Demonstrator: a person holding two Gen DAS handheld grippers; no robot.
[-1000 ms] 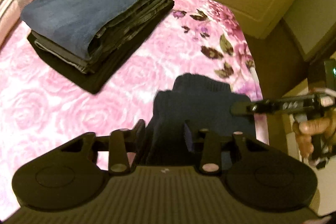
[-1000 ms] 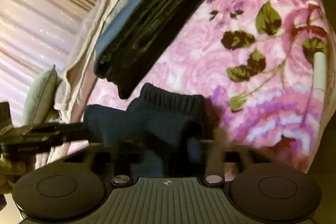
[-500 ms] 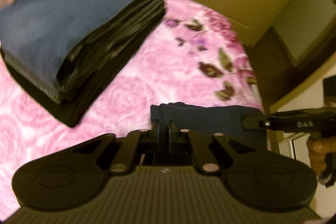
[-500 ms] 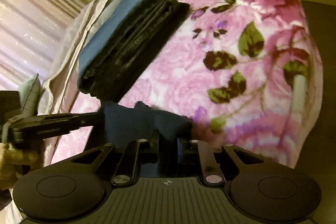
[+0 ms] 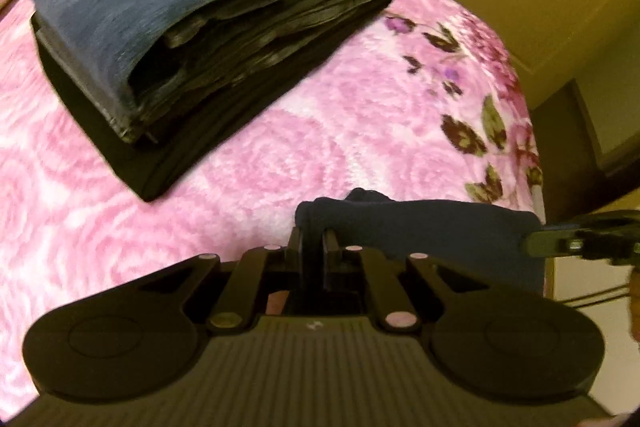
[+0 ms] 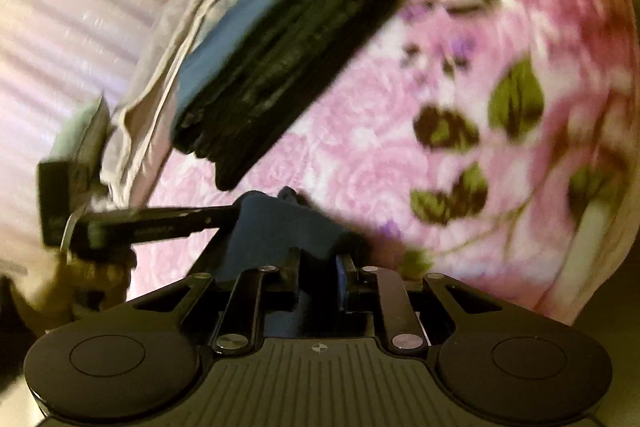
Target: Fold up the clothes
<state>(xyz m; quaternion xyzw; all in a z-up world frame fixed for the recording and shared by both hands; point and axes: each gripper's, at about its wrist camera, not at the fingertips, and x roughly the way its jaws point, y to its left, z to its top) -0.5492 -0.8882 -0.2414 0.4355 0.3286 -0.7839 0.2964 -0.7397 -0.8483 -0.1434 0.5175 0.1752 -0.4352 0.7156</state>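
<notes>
Now both grippers pinch the same dark navy garment over the near edge of the bed, which wears a pink floral blanket. The left gripper is clamped on the cloth's left end, fabric squeezed between its nearly touching fingers. The right gripper has just been closing and now clamps the other end, a fold of navy cloth caught between its fingers. From the left wrist view, a stack of folded clothes lies at eleven o'clock, well apart from the garment, blue piece on top. The right wrist view is blurred.
</notes>
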